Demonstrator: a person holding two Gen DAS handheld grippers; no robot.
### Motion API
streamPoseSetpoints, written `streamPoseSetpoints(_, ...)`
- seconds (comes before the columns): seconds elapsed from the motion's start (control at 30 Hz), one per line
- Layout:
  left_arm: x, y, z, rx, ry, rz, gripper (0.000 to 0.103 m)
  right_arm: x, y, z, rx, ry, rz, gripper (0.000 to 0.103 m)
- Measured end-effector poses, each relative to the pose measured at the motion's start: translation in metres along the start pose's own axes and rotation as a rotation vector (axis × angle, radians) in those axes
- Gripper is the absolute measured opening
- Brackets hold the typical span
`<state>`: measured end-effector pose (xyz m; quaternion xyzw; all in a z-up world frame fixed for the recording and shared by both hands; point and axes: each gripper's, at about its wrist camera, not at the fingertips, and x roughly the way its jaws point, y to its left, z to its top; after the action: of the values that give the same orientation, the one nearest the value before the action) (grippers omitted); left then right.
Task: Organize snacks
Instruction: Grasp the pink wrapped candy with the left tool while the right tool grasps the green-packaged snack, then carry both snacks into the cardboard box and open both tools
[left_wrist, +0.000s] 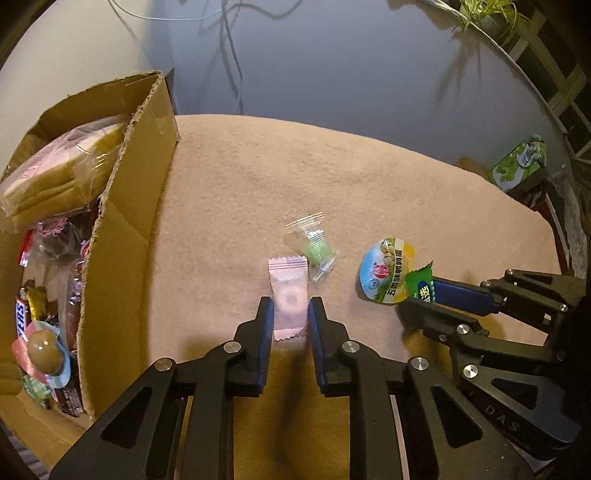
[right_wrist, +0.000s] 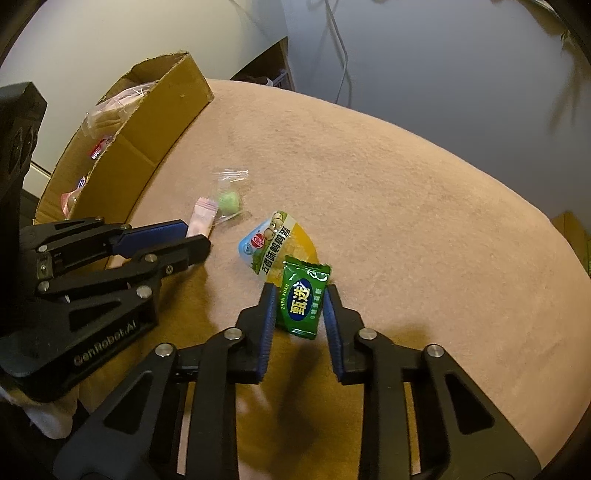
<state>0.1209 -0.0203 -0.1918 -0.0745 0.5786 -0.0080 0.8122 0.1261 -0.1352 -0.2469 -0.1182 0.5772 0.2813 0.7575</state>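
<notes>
Black linkages fill the bottom of both wrist views, the jaws pointing steeply down at the pink cloth (left_wrist: 369, 177).

Far left stands the box (left_wrist: 122, 236), already crowded with wrapped snacks, its torn cardboard wall facing the cloth.

Next comes the left gripper (left_wrist: 290, 310), jaws drawn narrow around the pink candy (left_wrist: 288, 291). Its pads sit against the long edges of the wrapper near the ring-shaped sweet inside. That packet looks light and crinkly; I judge the hard sweet the better purchase, since the flat crimped ends would fold or slide.

Just right of it lies the clear candy (left_wrist: 314, 251), with a green sweet inside, loose on the cloth and likely slippery.

Further right, the egg pack (right_wrist: 273, 242) rests flat, round and glossy, touching or slightly under the green candy (right_wrist: 303, 299).

Rightmost, the right gripper (right_wrist: 300, 306) has its jaws narrow on that green candy, gripping its sides. It is small, light and soft-edged, so a mid-body hold seems safest.
</notes>
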Motion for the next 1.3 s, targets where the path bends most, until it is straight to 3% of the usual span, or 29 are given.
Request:
streamPoseSetpoints(0.13,-0.004,0.007,-0.002,0.002,-0.006,-0.001,0.009,-0.004,-0.001,-0.002,0.005,-0.005,0.0,0.022)
streamPoseSetpoints(0.4,-0.009,0.019,-0.005,-0.016,-0.012,-0.036,0.008,-0.009,-0.008,-0.006,0.027,-0.012,0.003,0.022)
streamPoseSetpoints(0.43,-0.01,0.02,-0.005,-0.024,-0.009,-0.04,0.009,-0.008,-0.008,-0.006,0.031,-0.008,0.009,0.022)
streamPoseSetpoints(0.53,-0.014,0.023,-0.004,-0.03,-0.005,-0.034,0.036,-0.005,-0.008,-0.004,0.038,-0.007,0.009,0.022)
streamPoseSetpoints(0.6,-0.013,0.018,-0.004,-0.015,-0.006,-0.024,0.037,-0.003,-0.006,-0.004,0.04,-0.008,0.01,0.022)
streamPoseSetpoints(0.7,-0.004,0.008,-0.001,0.012,0.007,0.013,0.036,-0.003,-0.007,-0.004,0.044,-0.011,0.008,0.022)
streamPoseSetpoints(0.83,-0.002,0.003,0.003,0.039,-0.019,0.053,0.017,-0.003,-0.008,-0.004,0.05,-0.014,0.003,0.022)
streamPoseSetpoints(1.3,-0.033,0.013,-0.004,0.046,-0.044,-0.005,0.017,-0.018,-0.012,-0.008,0.075,-0.036,0.003,0.022)
